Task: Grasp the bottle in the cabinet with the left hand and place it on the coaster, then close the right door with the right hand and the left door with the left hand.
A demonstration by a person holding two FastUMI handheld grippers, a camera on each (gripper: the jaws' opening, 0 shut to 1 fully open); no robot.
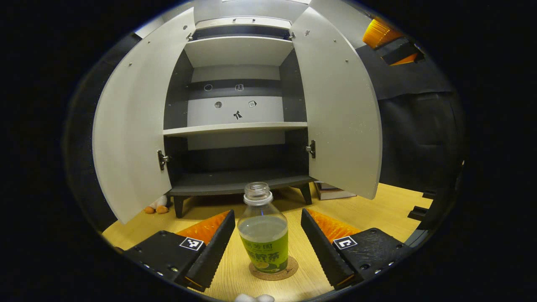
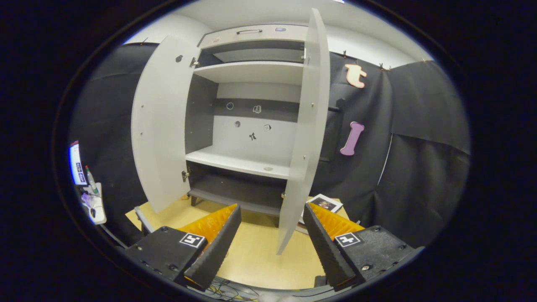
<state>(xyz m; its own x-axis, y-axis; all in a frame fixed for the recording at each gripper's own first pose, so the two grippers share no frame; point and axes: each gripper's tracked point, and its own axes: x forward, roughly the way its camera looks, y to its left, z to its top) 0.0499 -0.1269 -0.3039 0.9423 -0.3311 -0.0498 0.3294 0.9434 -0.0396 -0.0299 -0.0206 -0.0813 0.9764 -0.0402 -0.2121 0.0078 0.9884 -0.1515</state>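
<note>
Bottle (image 1: 263,230) stands upright on the coaster (image 1: 273,268) on the tabletop (image 1: 390,214), capless, partly full, dead centre between our left gripper (image 1: 266,237) fingers, which are spread wide with clear gaps on both sides, touching nothing. So placing looks done; we judge the step in hand is the right door (image 2: 303,130). In the right gripper view that door sits nearly edge-on, swung fully out, its lower corner just ahead of and between the spread fingers of our right gripper (image 2: 272,243), which hold nothing. Left door (image 2: 161,121) is also wide open; cabinet (image 1: 239,126) shelves look bare. To do it well: we'd back the left gripper straight off the bottle first, no sideways drift, since an open-top bottle tips and spills easily. Then bring the right gripper round to the door's outer face, the side toward the booth wall, and push with one finger flat against the panel near the free edge, low to mid height, following the hinge arc instead of shoving straight. Pinching the edge looks unnecessary. Keep the sweep slow at the end so the door seats without bouncing back. Watch the book (image 2: 323,204) lying on the tabletop just past the door's foot; the gripper could snag it. Bottle sits well in front of the cabinet, so the door's swing should miss it, though we can't tell the margin exactly.
</note>
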